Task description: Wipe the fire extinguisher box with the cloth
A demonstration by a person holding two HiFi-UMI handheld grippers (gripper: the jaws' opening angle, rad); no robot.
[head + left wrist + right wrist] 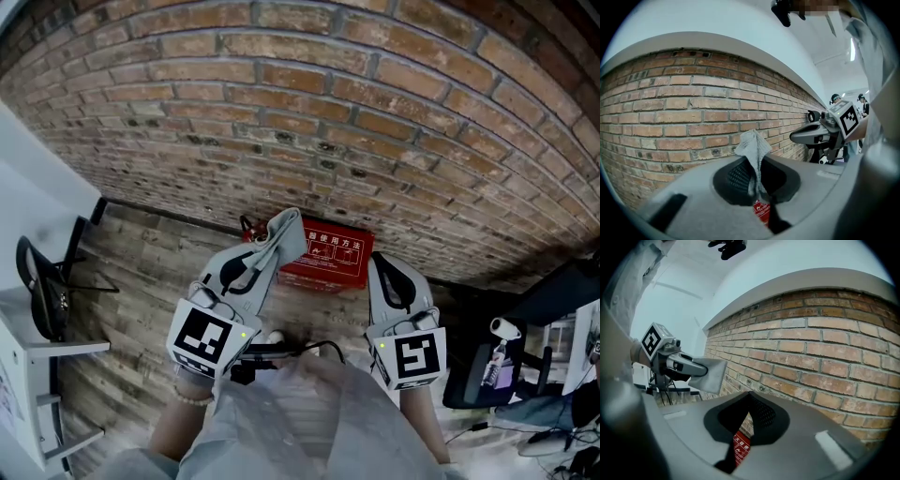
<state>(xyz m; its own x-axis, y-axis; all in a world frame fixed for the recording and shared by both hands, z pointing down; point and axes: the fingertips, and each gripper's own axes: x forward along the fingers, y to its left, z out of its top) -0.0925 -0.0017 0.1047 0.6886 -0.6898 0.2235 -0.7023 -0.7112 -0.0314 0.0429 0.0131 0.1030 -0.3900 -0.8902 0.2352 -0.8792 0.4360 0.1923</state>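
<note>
Cloth (752,149), soft & light, sits pinched by its edge in left gripper (265,251); right gripper (382,272) closed, empty; fire extinguisher box (323,258), rigid, on floor (150,272) by brick wall (375,112).

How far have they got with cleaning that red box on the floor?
Done: the grey woven cloth is picked up, pinched in the left gripper. In hand: it is held in the air, clear of the red metal fire extinguisher box by the brick wall. Left: the wiping itself, seemingly. The right gripper is shut, empty.
</note>
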